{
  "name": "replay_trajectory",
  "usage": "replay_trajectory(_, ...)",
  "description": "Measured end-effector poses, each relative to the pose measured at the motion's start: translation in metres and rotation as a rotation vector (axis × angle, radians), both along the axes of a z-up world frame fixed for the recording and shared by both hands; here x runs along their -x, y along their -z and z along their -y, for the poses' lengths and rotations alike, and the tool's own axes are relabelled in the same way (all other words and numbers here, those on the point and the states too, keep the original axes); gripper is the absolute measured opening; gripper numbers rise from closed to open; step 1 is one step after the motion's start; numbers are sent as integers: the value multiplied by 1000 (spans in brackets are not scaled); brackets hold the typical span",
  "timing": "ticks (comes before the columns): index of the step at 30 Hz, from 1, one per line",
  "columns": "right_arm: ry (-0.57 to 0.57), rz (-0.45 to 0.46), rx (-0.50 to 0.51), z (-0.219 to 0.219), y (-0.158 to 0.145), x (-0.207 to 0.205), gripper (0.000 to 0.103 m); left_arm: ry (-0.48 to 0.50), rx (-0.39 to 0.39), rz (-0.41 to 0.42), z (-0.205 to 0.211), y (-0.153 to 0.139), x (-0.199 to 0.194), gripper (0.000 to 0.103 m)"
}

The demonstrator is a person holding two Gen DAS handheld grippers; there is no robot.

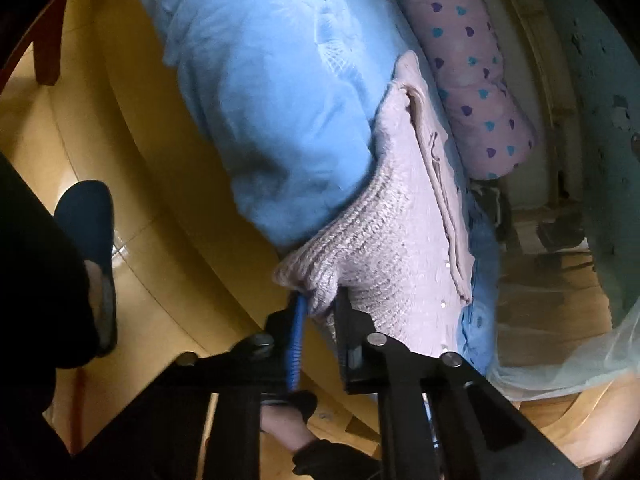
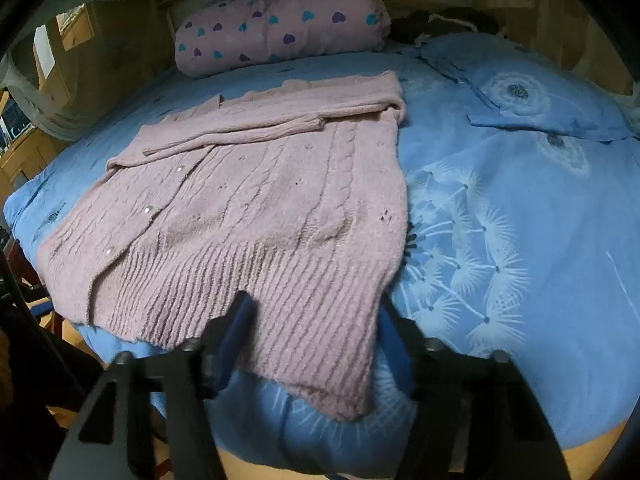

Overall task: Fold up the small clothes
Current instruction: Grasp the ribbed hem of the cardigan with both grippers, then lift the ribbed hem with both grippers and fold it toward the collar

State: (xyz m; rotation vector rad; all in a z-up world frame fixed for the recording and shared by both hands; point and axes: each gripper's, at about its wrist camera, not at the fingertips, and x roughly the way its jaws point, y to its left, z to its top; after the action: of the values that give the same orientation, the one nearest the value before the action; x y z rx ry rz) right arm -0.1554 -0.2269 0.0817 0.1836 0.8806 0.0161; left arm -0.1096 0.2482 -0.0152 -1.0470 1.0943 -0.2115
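Note:
A pink knitted cardigan point(image 2: 256, 208) lies flat on a blue bed, sleeves folded across its chest, ribbed hem toward me. My right gripper point(image 2: 316, 316) is open, its fingers straddling the hem's right corner, one finger point(image 2: 240, 312) on top of the knit. In the left wrist view the cardigan point(image 1: 400, 240) hangs over the bed's side edge. My left gripper point(image 1: 320, 304) is shut on the hem's corner, the knit bunched between its fingers.
The bed has a blue quilt point(image 2: 500, 220) with white dandelion print, also in the left wrist view point(image 1: 260, 100). A pink pillow with hearts point(image 2: 280, 24) lies at the far end. A yellow wooden bed frame point(image 1: 168, 208) and tiled floor lie below.

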Motion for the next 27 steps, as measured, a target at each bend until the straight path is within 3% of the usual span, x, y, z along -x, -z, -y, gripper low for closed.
replay_trajectory(3, -14, 6, -57, 3, -1, 1, 22, 2, -6, 9, 0, -3, 2, 0)
replay_trajectory(6, -27, 15, -80, 3, -6, 4, 12, 7, -24, 4, 2, -7, 6, 0)
replay_trajectory(8, -39, 21, -125, 5, -12, 8, 11, 18, -31, 1, 2, -14, 11, 0)
replay_trajectory(14, -19, 118, -222, 14, -38, 23, 10, 39, 72, 61, -2, -31, 20, 0)
replay_trajectory(17, 11, 167, -255, 20, -50, 30, 9, 58, 80, 82, 0, -38, 17, 0)
replay_trajectory(21, 25, 202, -285, 24, -60, 31, 9, 90, 45, 104, 6, -45, 15, 0)
replay_trajectory(27, 33, 174, -273, 26, -54, 23, 9, 179, -104, 245, 27, -80, 13, 0)
